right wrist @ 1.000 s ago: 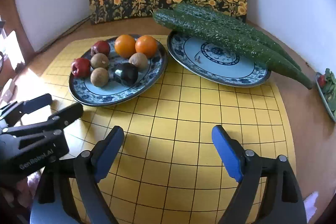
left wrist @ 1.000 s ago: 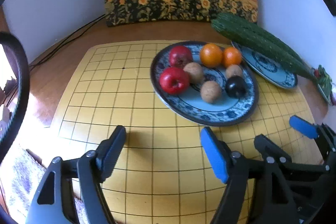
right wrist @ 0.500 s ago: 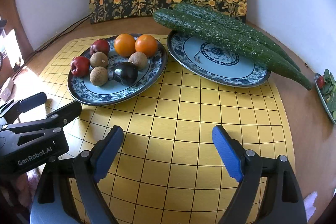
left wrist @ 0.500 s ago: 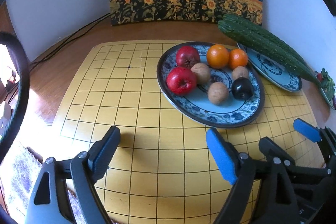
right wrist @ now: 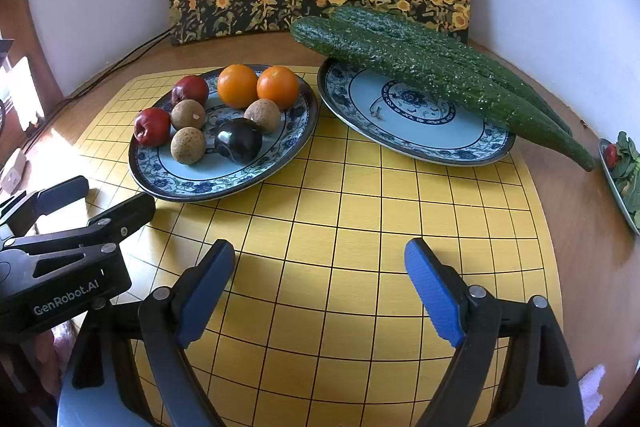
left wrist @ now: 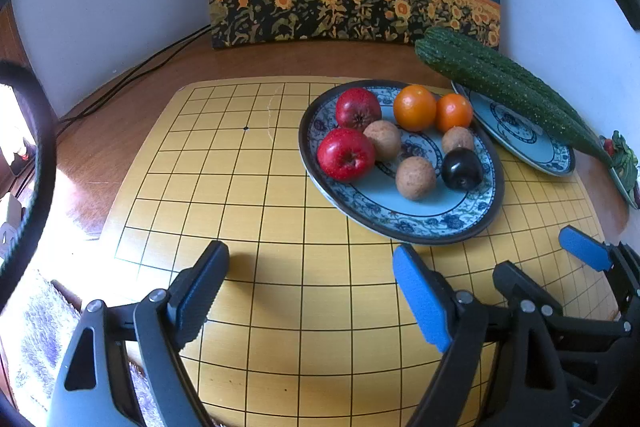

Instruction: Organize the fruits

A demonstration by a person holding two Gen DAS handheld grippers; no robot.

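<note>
1. On the yellow grid board [right wrist: 344, 211], left half: fruit plate [right wrist: 224, 183] carrying two red apples, two oranges [right wrist: 237, 85], three brown fruits, one dark plum [right wrist: 238, 140].
2. Right half: second plate [right wrist: 416, 123], two cucumbers [right wrist: 436, 75] lying across its far rim.
3. Progress, as judged: fruits appear already gathered; any remaining step is unclear.
4. Left gripper [left wrist: 308, 291]: fingers wide apart, holding nothing, near the board's front edge.
5. Right gripper [right wrist: 320, 287]: fingers wide apart, holding nothing.

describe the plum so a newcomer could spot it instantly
Find the yellow grid board, then the fruit plate on its left side, beside the plate carrying the cucumbers. The plum sits near that plate's middle, on the right: the only glossy, near-black fruit, among matte brown balls, red apples and oranges.
</note>
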